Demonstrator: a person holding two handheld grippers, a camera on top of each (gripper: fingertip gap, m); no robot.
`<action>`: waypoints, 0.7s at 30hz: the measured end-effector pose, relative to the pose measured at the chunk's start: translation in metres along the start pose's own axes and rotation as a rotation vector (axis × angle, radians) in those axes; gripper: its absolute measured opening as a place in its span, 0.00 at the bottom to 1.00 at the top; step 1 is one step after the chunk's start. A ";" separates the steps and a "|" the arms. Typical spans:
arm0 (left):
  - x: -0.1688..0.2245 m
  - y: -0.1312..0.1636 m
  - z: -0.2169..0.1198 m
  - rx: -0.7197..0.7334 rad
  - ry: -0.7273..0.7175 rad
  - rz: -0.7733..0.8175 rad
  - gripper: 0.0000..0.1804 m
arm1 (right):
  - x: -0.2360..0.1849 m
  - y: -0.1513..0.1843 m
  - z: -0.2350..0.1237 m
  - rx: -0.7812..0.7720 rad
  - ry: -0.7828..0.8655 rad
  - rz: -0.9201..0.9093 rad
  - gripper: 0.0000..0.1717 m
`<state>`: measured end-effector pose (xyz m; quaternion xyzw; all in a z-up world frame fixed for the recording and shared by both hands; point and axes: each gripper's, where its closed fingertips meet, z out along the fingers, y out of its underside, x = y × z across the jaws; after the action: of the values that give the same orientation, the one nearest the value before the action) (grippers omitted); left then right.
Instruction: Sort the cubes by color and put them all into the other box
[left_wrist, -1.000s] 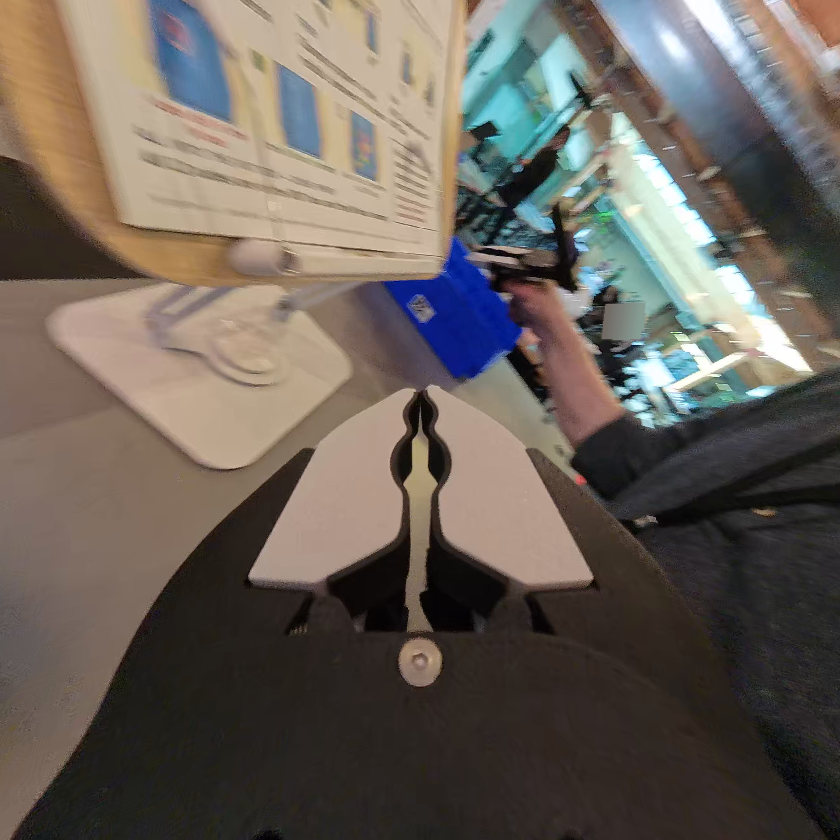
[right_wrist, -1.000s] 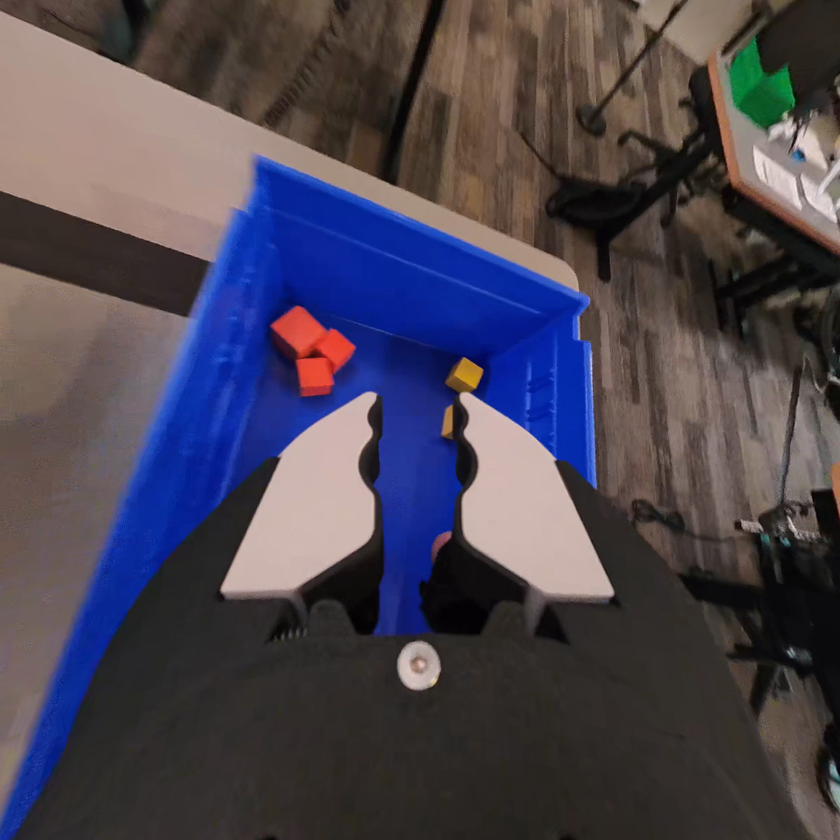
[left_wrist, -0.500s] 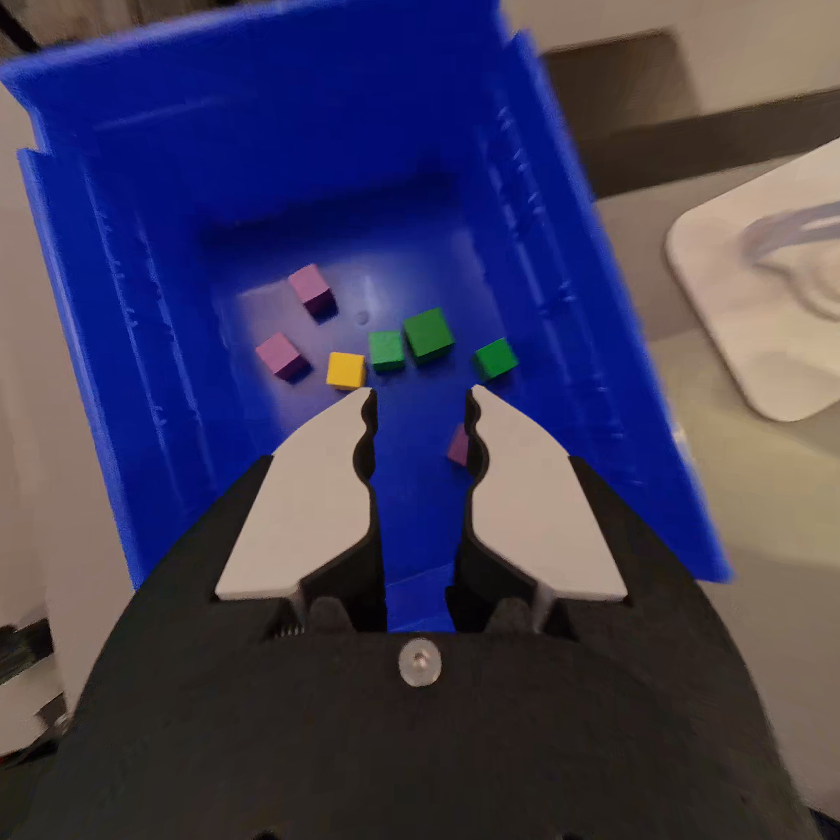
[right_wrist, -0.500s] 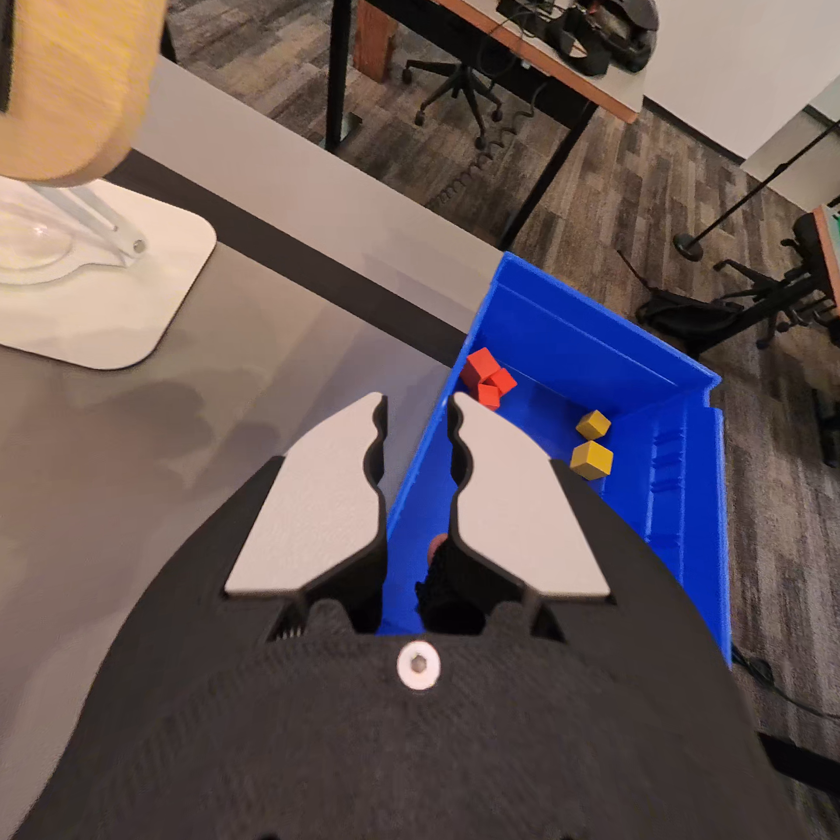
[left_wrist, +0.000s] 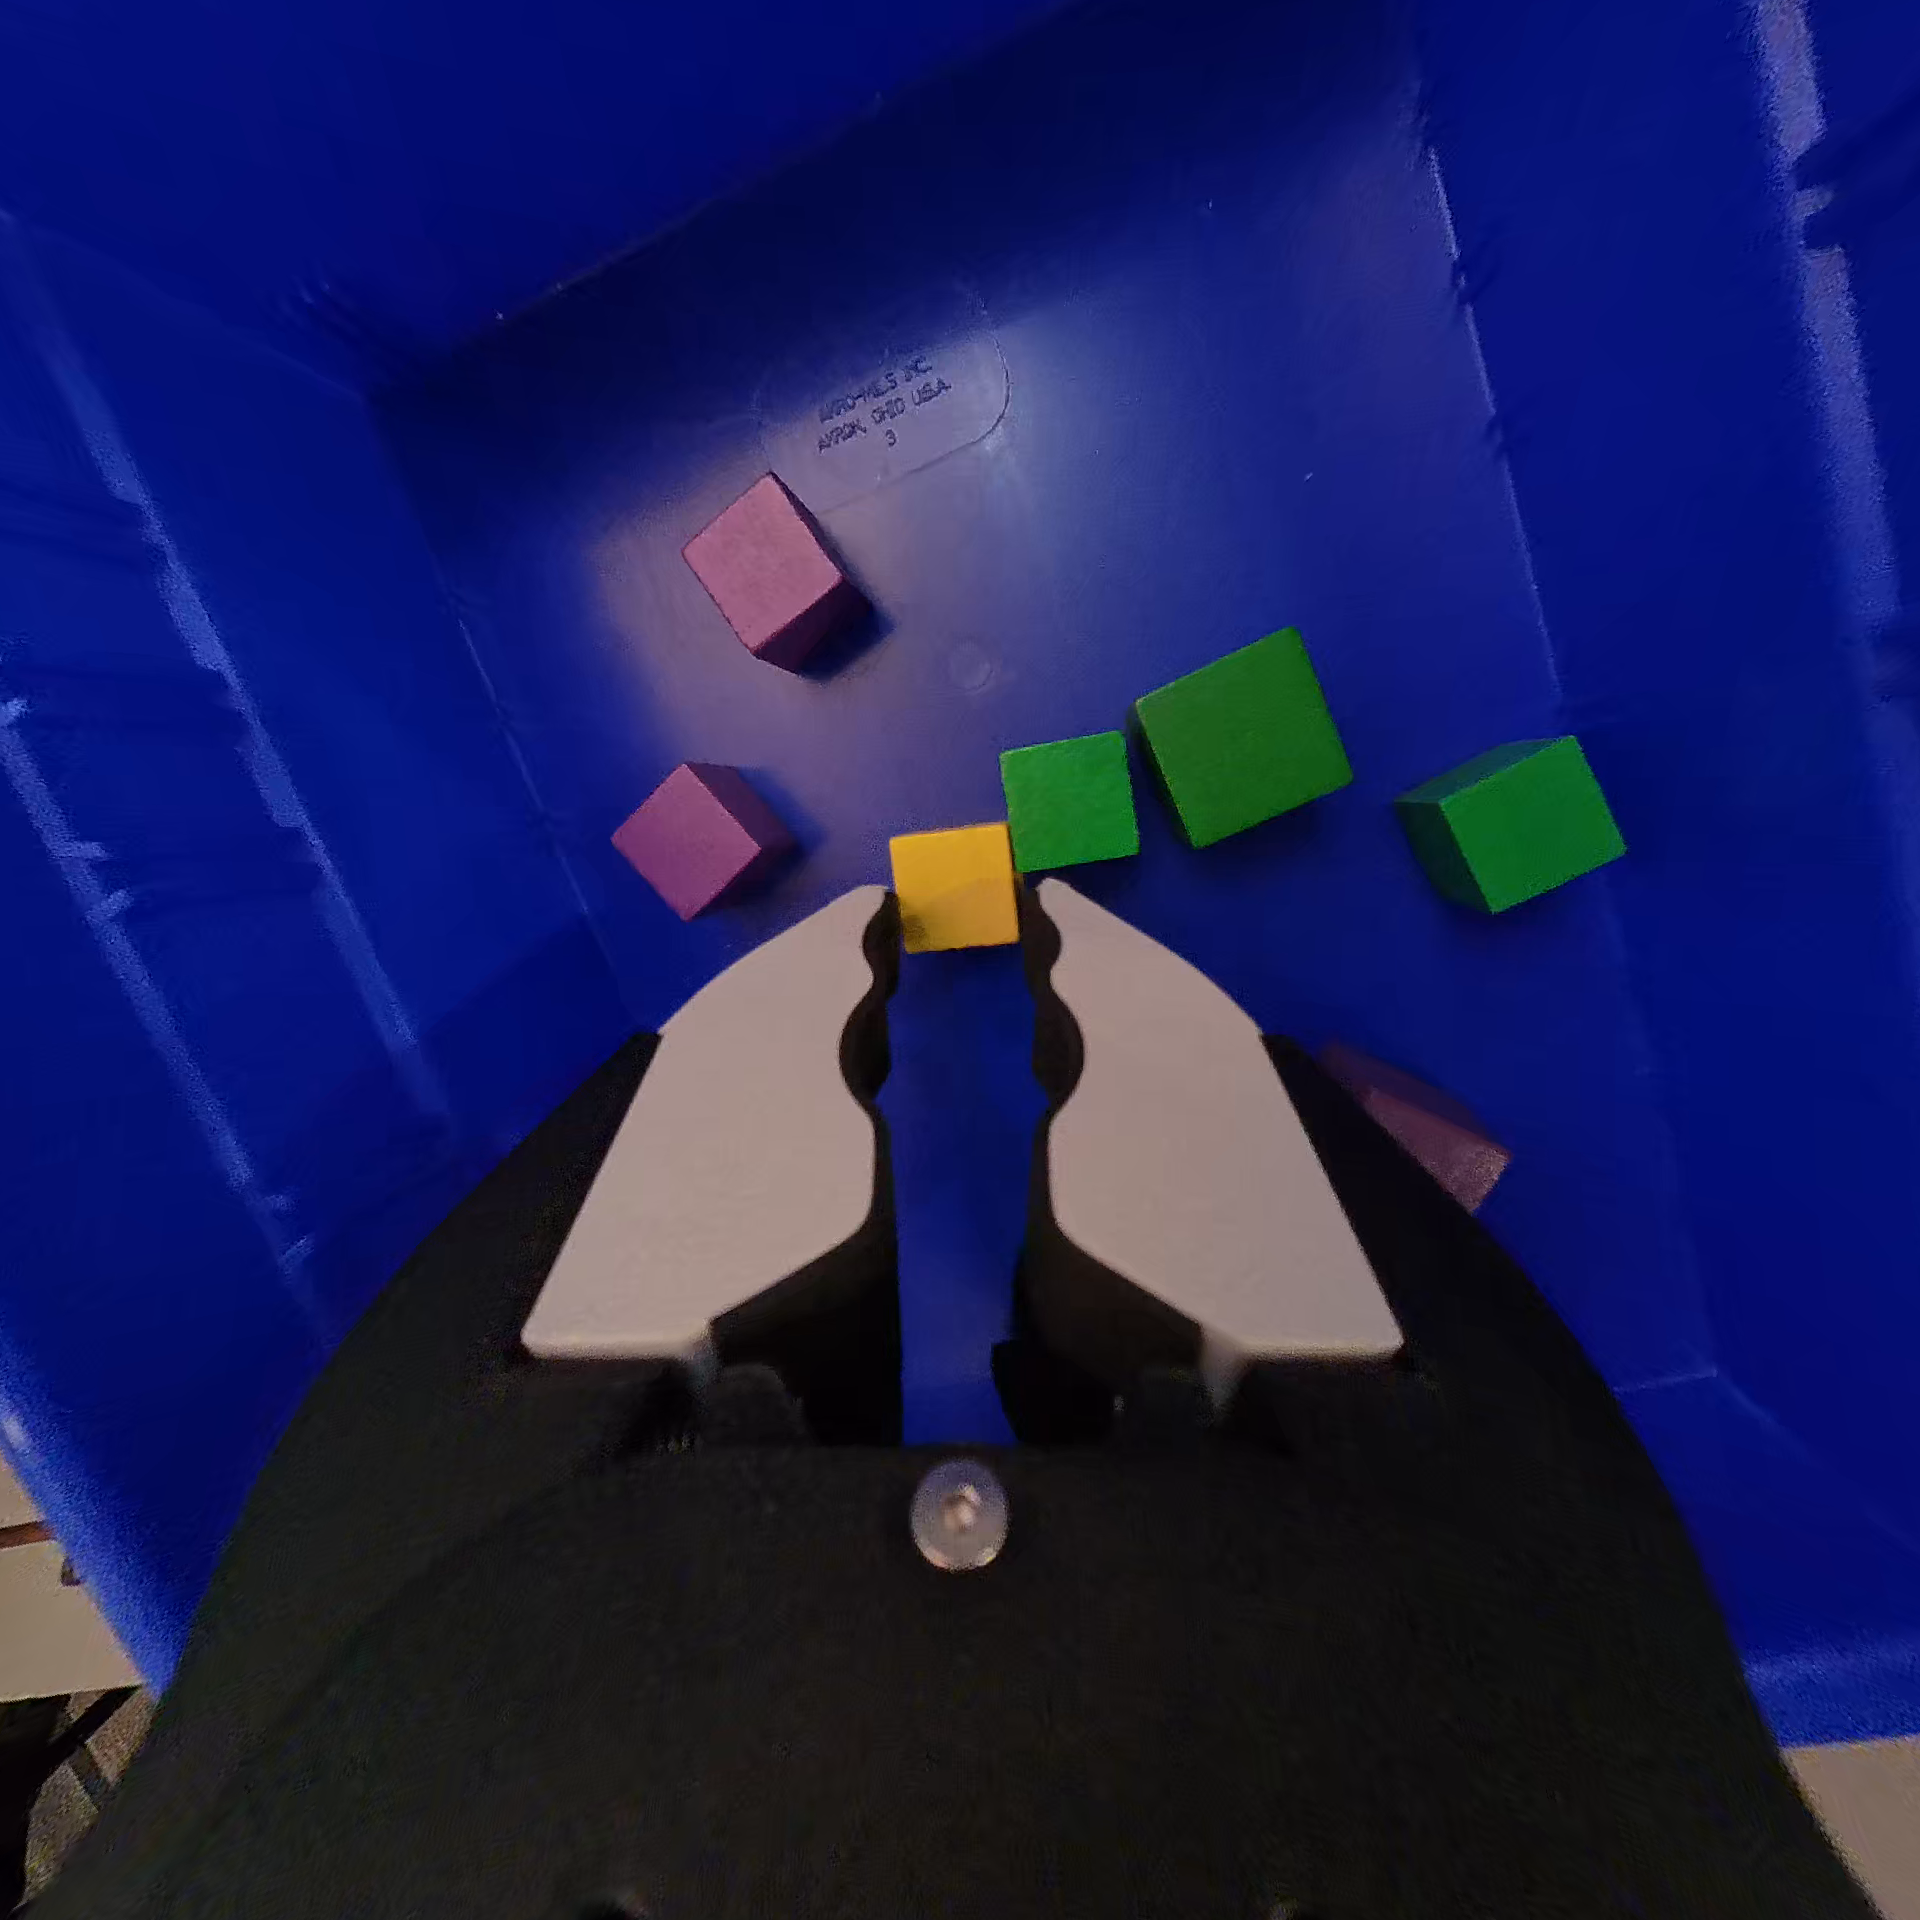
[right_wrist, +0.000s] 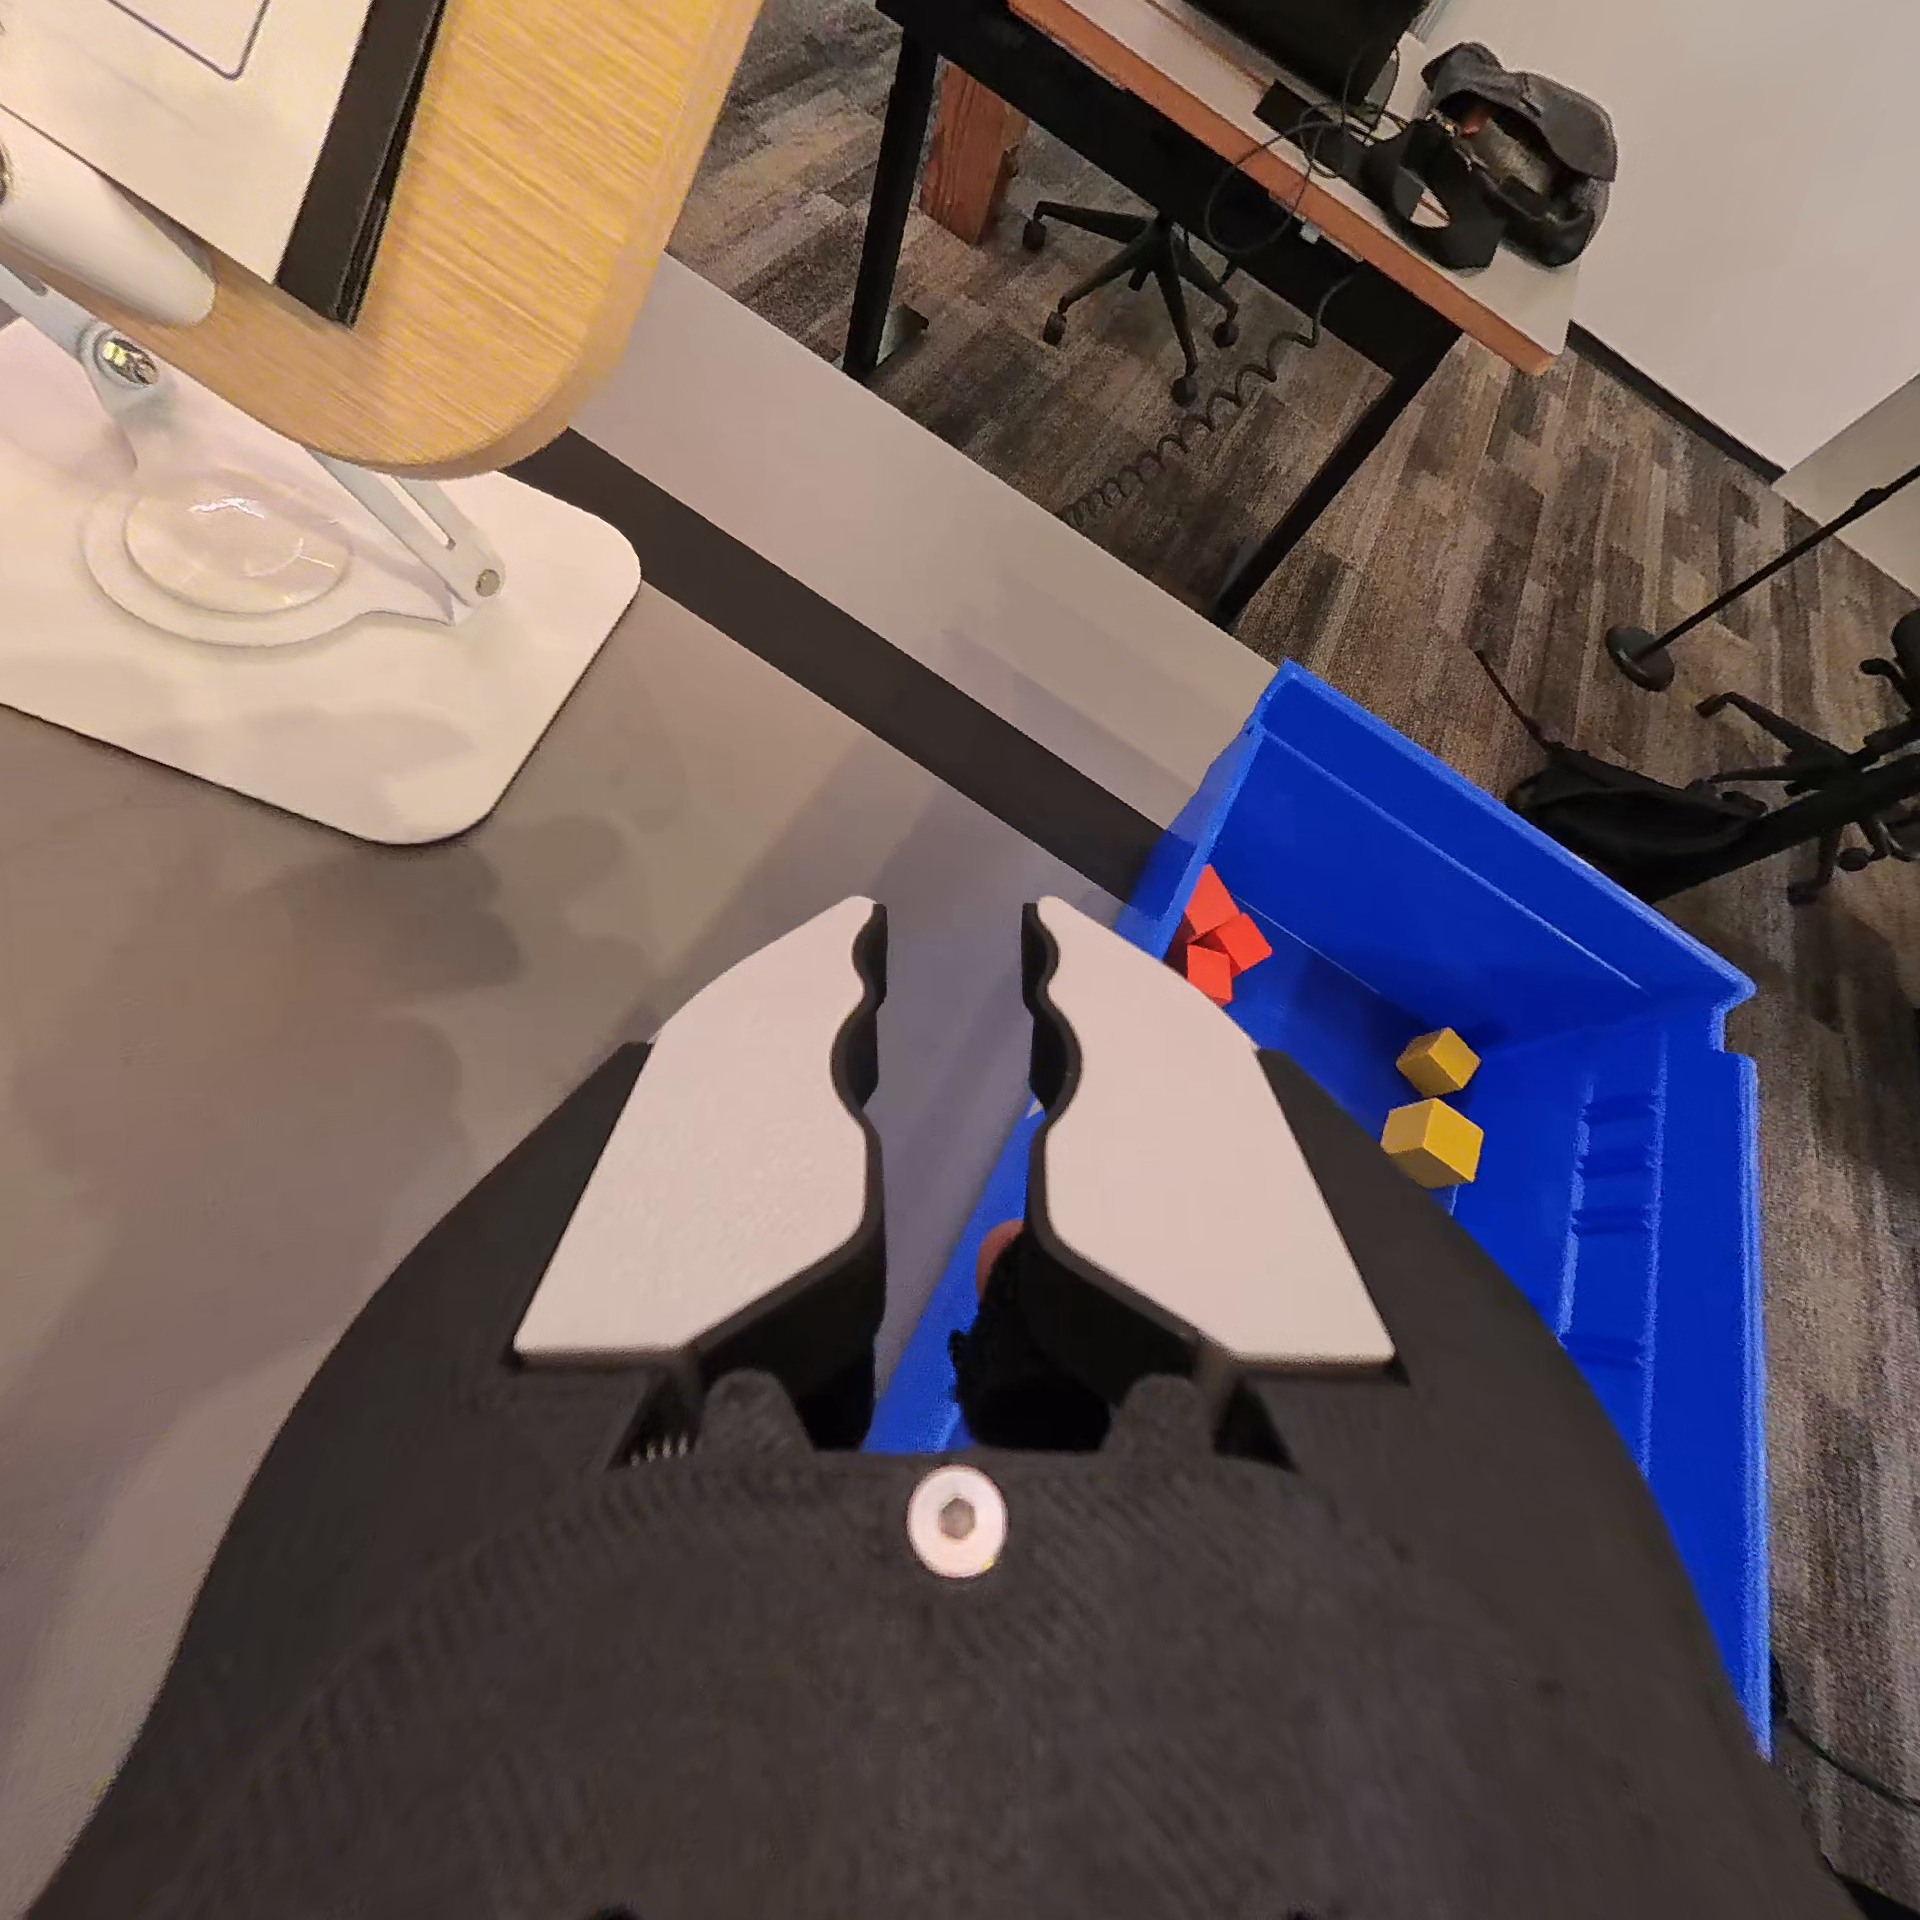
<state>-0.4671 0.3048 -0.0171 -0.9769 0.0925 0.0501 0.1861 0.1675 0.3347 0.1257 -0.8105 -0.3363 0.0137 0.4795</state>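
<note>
Left gripper (left_wrist: 956, 904) clenches a yellow cube (left_wrist: 954, 885); a green cube (left_wrist: 1068, 798) touches its corner. Right gripper (right_wrist: 954, 914) released over open counter (right_wrist: 312, 1039), bin (right_wrist: 1507, 914) beside.

Left wrist view peers close into a blue bin (left_wrist: 260, 935) — right looks down from higher over the table (right_wrist: 312, 1039).

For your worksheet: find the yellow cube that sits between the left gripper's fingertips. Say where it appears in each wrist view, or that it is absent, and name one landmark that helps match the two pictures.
Left wrist view: the yellow cube sits at picture centre, between the left gripper's fingertips, beside a green cube.
Right wrist view: not in it; the two yellow cubes there are others, lying in a different box.
Shared landmark: none certain; each view shows a blue box, probably not the same one.
</note>
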 end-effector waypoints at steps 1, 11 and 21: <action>0.000 0.001 0.002 -0.003 0.003 -0.001 0.13 | -0.001 -0.001 0.000 0.003 -0.003 0.000 0.14; 0.014 -0.008 -0.045 0.184 0.064 -0.091 0.12 | -0.024 -0.023 -0.019 0.109 -0.050 -0.057 0.15; 0.137 -0.023 -0.201 0.629 0.564 -0.186 0.12 | -0.156 -0.116 -0.072 0.509 -0.358 -0.308 0.22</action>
<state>-0.3157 0.2288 0.1588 -0.8522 0.0620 -0.2664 0.4460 0.0099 0.2281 0.2087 -0.5895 -0.5193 0.1666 0.5959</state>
